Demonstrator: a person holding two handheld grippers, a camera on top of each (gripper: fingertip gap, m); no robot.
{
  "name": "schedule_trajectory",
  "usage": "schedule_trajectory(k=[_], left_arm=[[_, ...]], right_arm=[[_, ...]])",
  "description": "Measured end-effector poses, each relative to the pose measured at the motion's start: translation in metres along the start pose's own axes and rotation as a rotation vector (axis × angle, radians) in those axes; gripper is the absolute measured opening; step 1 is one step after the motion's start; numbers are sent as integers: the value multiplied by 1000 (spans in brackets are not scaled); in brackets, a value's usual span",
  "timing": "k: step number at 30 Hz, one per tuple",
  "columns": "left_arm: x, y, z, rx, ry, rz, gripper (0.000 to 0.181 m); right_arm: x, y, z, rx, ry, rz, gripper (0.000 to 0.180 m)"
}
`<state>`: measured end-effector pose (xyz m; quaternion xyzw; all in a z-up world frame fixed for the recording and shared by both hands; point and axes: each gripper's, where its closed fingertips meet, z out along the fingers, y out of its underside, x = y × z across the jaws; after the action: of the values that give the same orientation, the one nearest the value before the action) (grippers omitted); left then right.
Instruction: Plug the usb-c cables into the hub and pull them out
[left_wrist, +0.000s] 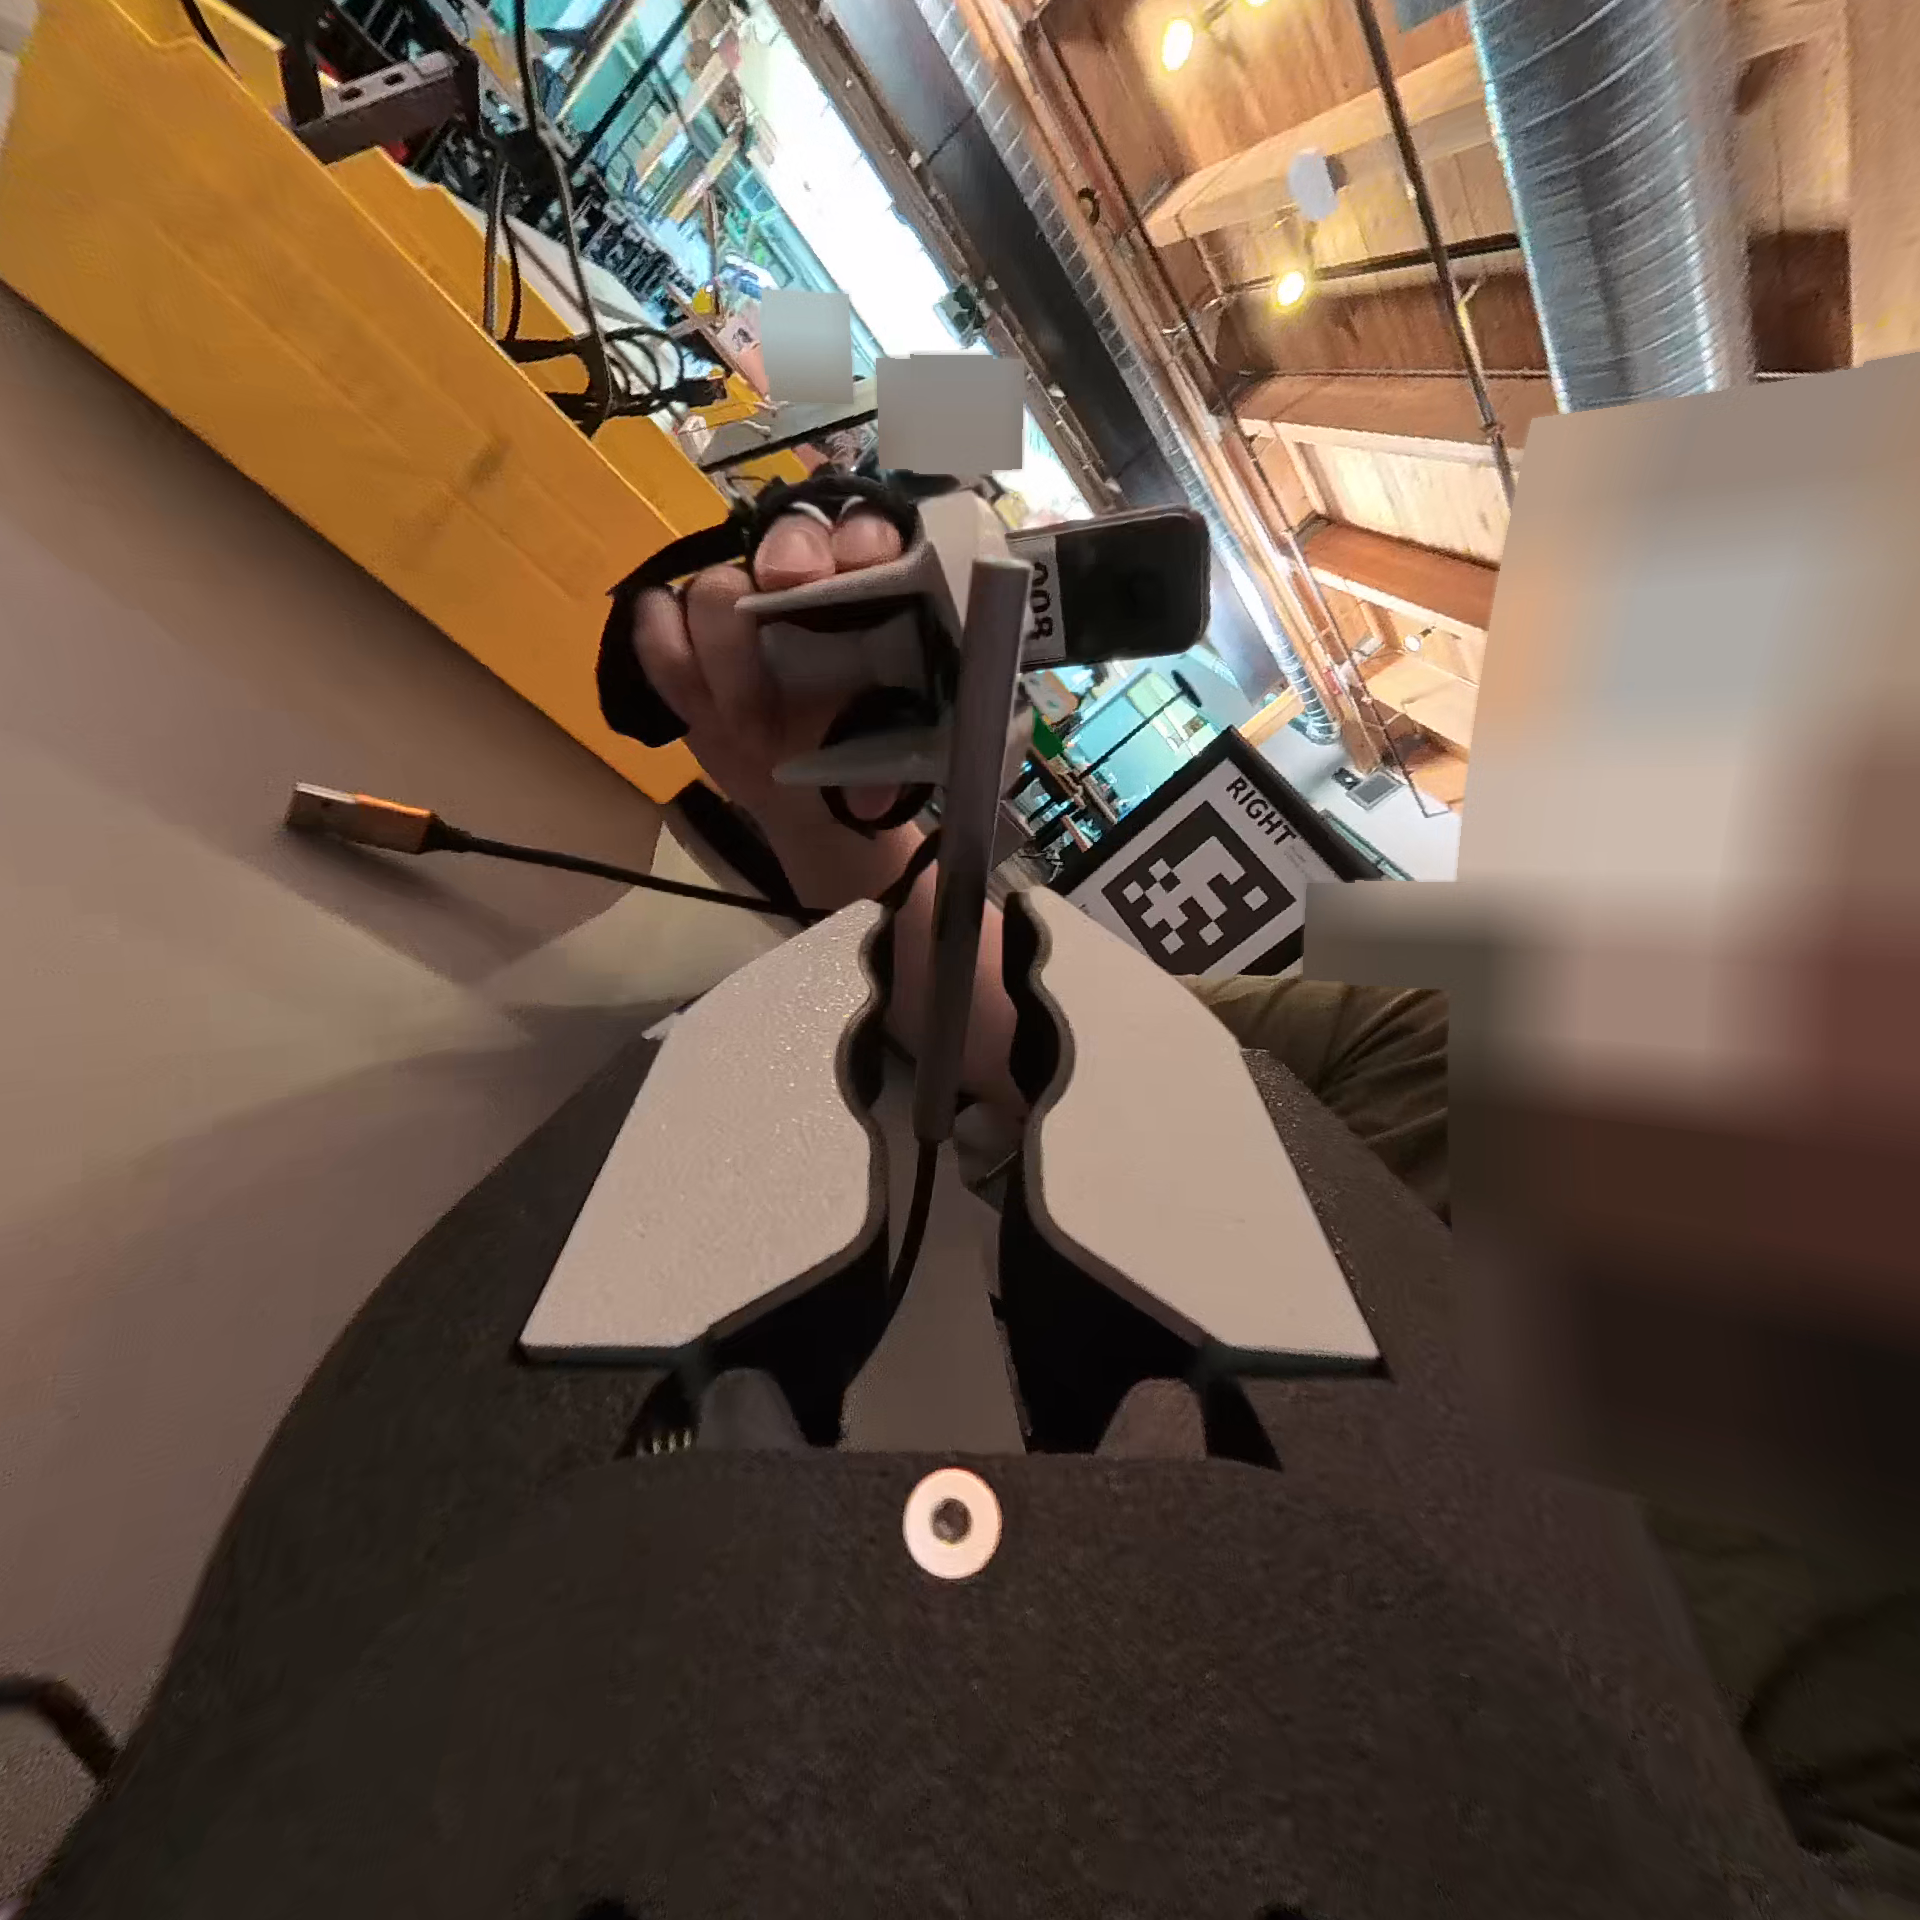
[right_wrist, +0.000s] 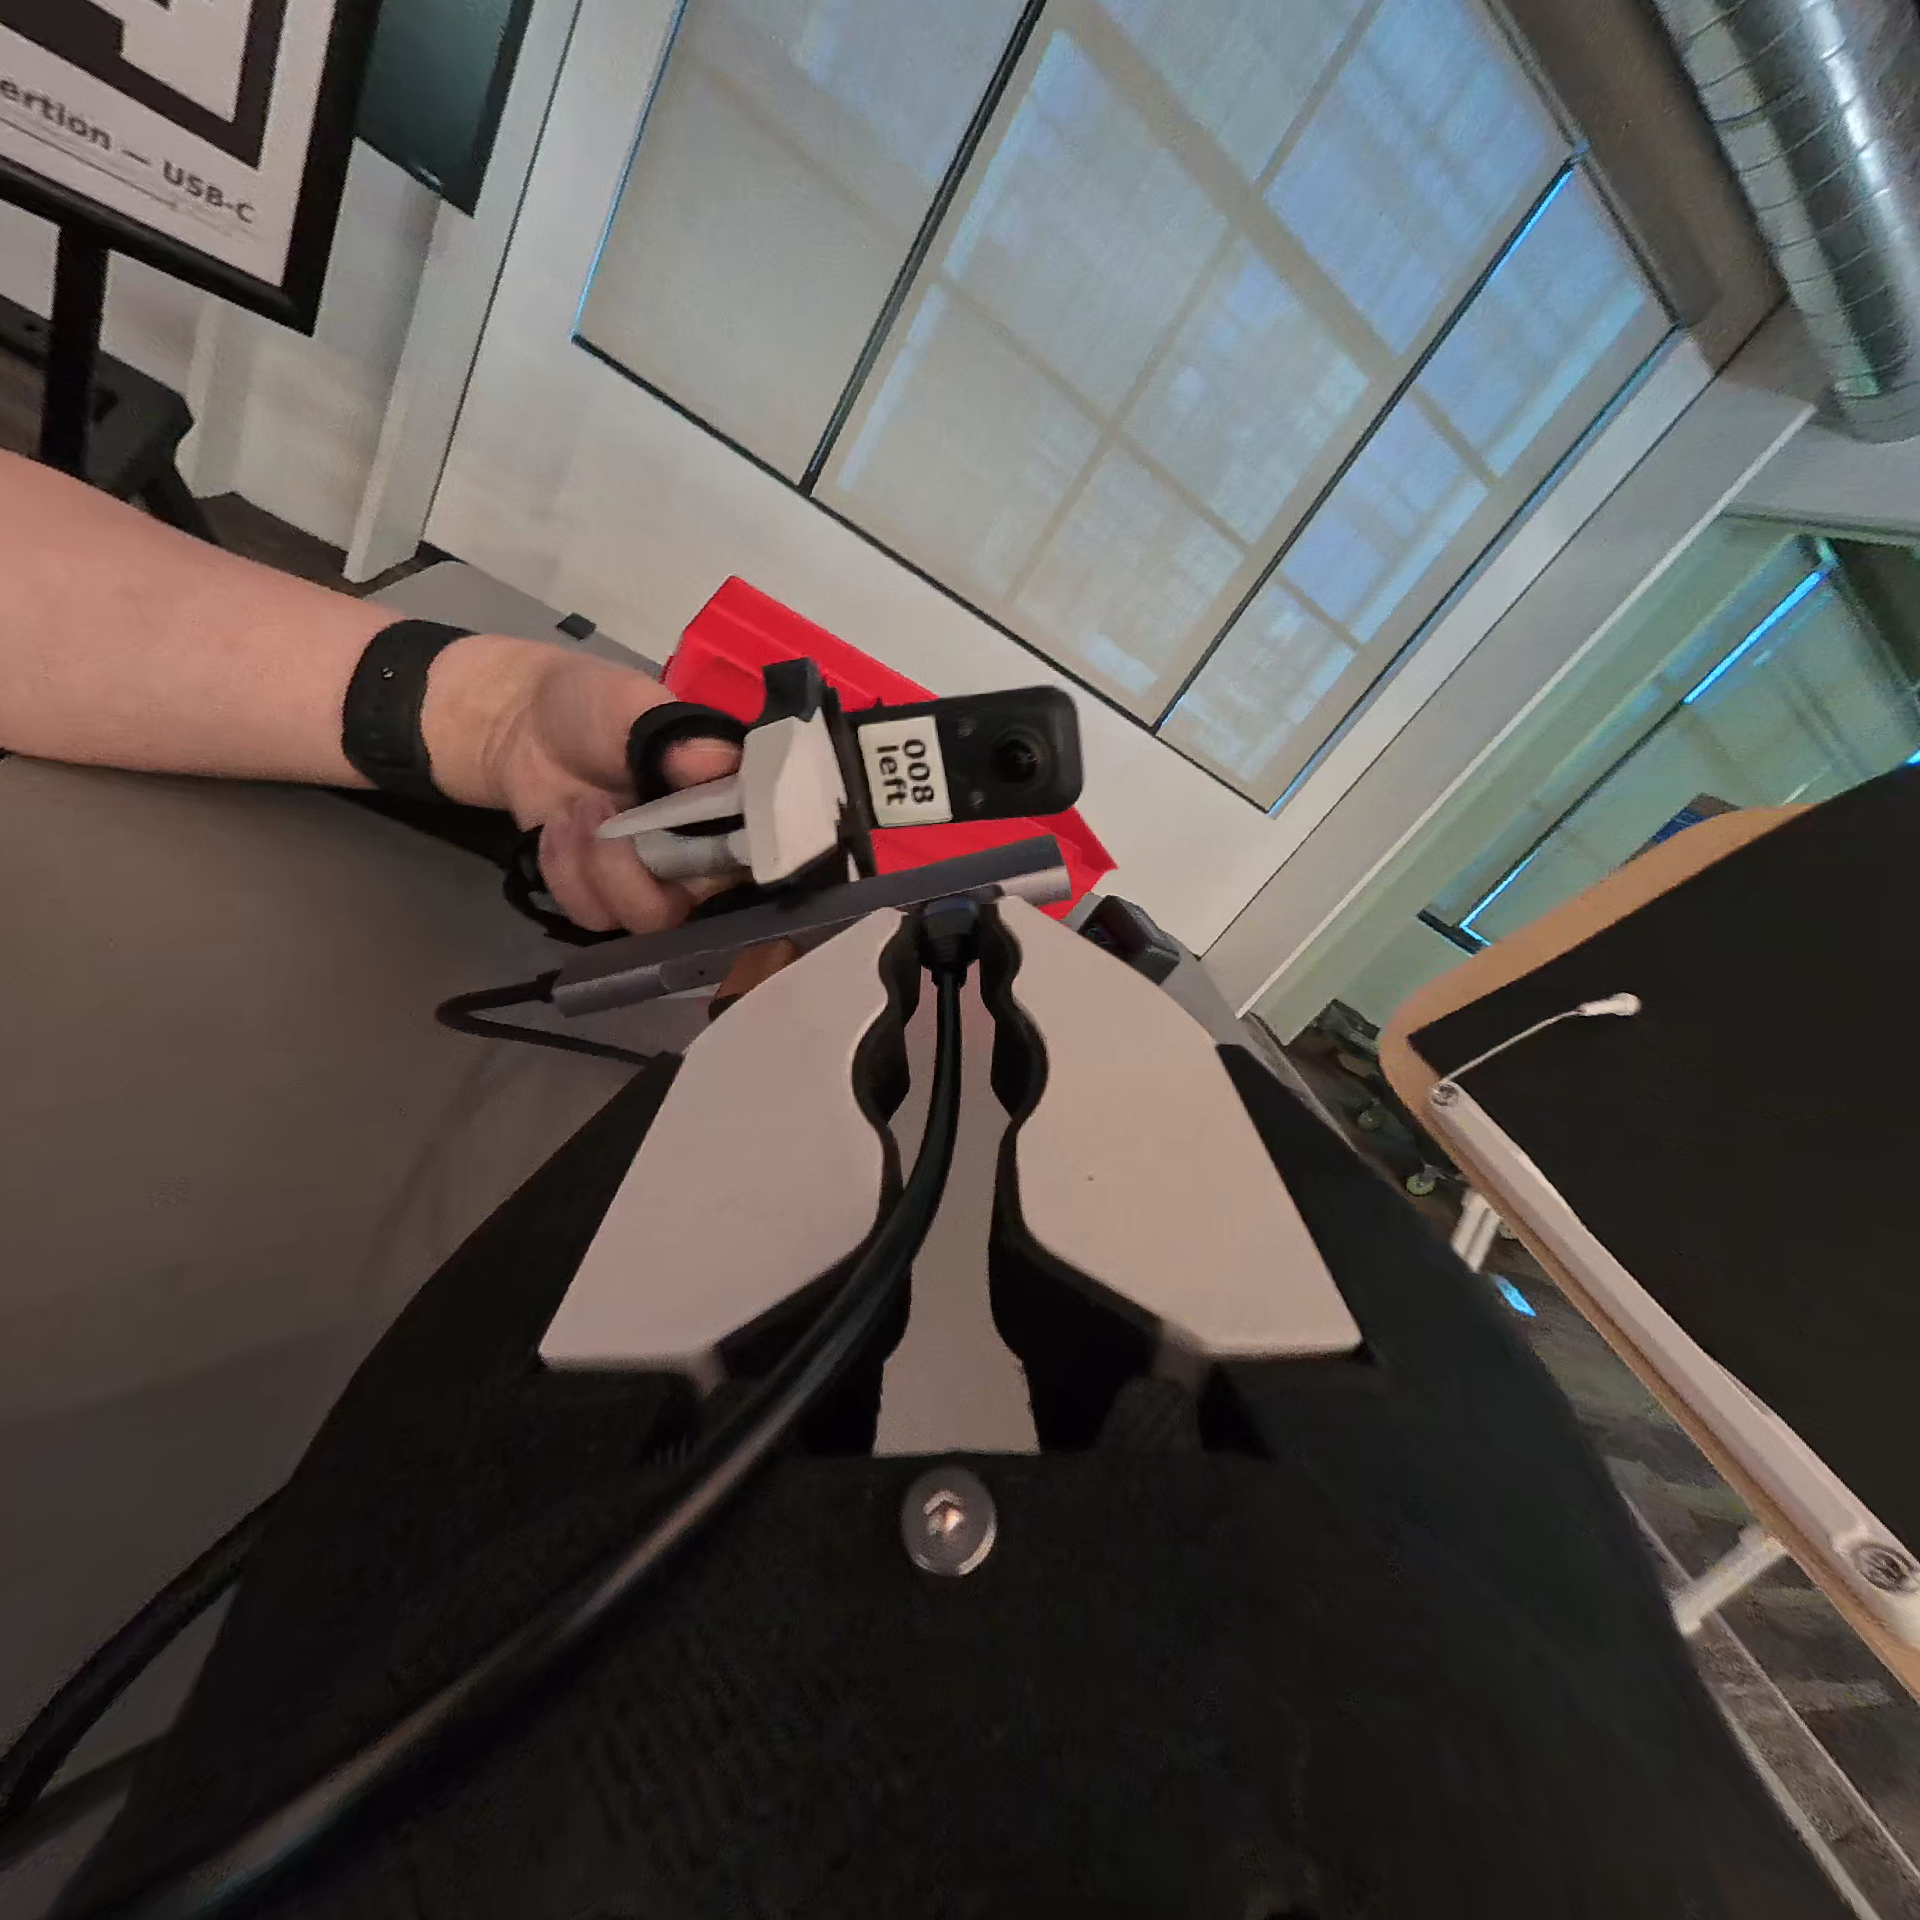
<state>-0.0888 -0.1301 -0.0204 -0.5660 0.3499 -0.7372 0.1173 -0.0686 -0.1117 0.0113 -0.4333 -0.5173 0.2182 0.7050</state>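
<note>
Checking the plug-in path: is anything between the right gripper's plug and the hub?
Nothing visible does. The plug in the right gripper sits right against the edge of the hub, which the left gripper holds.

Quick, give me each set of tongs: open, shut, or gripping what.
Left tongs: shut on the grey hub, lifted off the table.
Right tongs: shut on the black cable at its plug, right against the hub.

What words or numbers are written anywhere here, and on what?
I don't quote writing; these bear it.
White sticker on black camera, right wrist view: legible.
Sideways sticker, left wrist view: partly hidden.
Patterned board: large word legible, small print not.
Framed sign: cut off.
</note>
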Motion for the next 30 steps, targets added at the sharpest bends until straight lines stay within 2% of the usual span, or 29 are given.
schedule_trajectory(k=[6, 7, 10, 12, 14, 18, 20, 22, 24, 26, 27, 30], left_arm=[[-3, 19, 16, -118, 4, 2, 18], [-4, 20, 17, -119, -5, 14, 10], [-1, 14, 12, -99, -9, 52, 10], [7, 7, 5, -63, 22, 74, 9], [13, -1, -2, -23, 36, 89, 9], [1, -9, -18, -6, -99, 159, 9], [-8, -8, -24, -26, -181, 188, 9], [-11, -5, -26, -54, -211, 203, 9], [-9, -1, -24, -86, -210, 224, 9], [-7, 5, -22, -132, -211, 246, 9], [-8, 7, -20, -147, -212, 253, 9], [-9, 12, -15, -172, -206, 242, 9]], right_arm=[[1, 4, 1, -13, 18, -24, 12], [2, 5, 2, -19, 29, -27, 12], [11, 15, 3, -70, 72, 20, 16], [22, 27, -1, -128, 124, 50, 29], [39, 42, -8, -182, 206, 102, 28], [76, 95, -37, -410, 415, 325, 28], [89, 92, -47, -397, 482, 384, 27], [98, 71, -55, -346, 505, 399, 27], [95, 41, -50, -236, 412, 530, 27], [80, 9, -30, -116, 197, 748, 32], [71, 3, -20, -122, 104, 827, 34], [38, 7, 9, -296, -140, 960, 40]])
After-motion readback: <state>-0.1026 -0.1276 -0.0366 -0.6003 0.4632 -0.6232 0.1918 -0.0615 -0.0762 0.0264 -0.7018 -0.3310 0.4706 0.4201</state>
